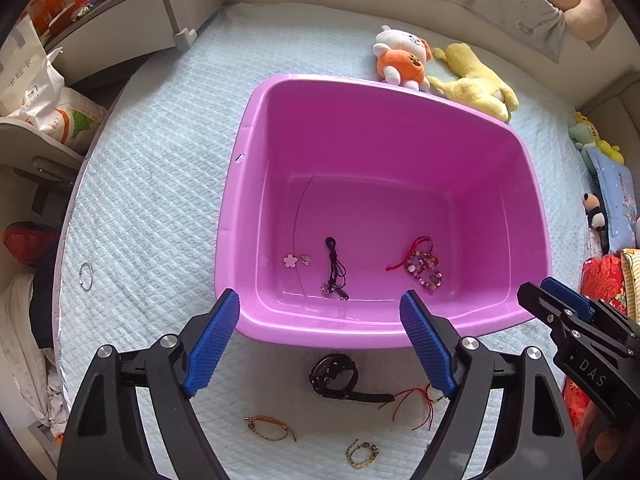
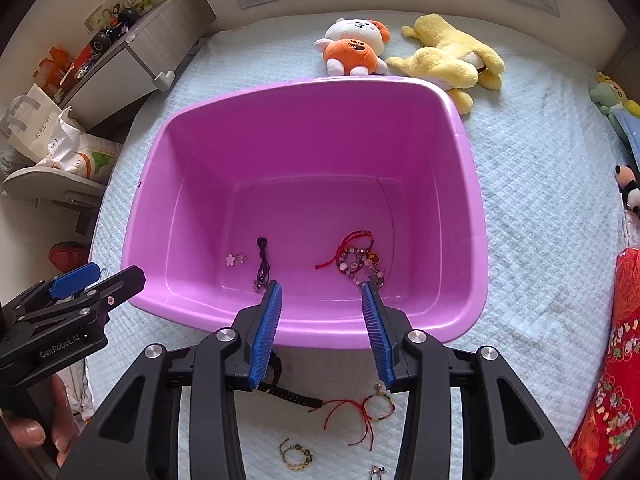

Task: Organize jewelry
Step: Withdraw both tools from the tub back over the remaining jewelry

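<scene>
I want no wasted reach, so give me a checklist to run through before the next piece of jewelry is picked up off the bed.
1. Left tool empty, jaws wide apart: ok.
2. Right tool empty, jaws partly open: ok.
3. Dropped pieces lie inside the purple tub: the black cord necklace and the beaded bracelet: ok.
4. Pieces left on the bed cover: black watch, red string bracelet, two braided bracelets: not ok.
5. Metal ring lies far off to the left of the tub: not ok.

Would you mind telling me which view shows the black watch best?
The left wrist view: the black watch lies in full view between the tool's fingers. In the right wrist view, a finger covers its face, leaving only the strap.
</scene>
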`<act>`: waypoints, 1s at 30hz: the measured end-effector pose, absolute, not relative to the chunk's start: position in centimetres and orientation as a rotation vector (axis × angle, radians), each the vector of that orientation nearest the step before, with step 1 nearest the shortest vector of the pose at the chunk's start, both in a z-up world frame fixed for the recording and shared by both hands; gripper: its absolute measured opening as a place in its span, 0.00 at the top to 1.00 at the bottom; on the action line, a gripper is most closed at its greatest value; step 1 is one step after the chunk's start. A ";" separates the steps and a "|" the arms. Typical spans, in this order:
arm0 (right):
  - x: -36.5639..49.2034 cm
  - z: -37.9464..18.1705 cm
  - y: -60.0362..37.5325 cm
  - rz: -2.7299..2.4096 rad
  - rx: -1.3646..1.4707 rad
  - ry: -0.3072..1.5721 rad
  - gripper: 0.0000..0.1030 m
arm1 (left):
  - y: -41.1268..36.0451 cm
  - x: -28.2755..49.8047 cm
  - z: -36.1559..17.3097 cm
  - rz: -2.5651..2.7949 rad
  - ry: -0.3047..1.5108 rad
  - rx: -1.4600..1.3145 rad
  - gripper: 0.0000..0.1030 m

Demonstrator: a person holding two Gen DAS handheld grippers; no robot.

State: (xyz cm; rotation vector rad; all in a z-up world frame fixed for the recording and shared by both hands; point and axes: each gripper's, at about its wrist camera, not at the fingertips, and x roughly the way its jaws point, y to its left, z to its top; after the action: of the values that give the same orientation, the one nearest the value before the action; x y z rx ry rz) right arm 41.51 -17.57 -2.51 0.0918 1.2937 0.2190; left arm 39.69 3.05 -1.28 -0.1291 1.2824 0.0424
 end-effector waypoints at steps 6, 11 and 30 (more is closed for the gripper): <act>38.1 -1.2 -17.8 0.216 0.104 1.286 0.56 | 3.6 37.2 0.3 0.038 1.271 -0.126 0.19; 34.7 -0.6 -18.1 0.207 0.122 1.287 0.53 | 4.1 34.1 0.9 0.032 1.276 -0.126 0.14; 20.1 -2.1 -21.4 0.116 0.194 1.337 0.50 | 4.5 20.8 -0.9 -0.016 1.337 -0.074 0.13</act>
State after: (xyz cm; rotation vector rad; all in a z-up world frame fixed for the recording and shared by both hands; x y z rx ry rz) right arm 20.11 -21.36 -2.07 0.1940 1.3368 0.1159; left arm 20.80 4.49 -0.86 -0.0740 1.3366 -0.0157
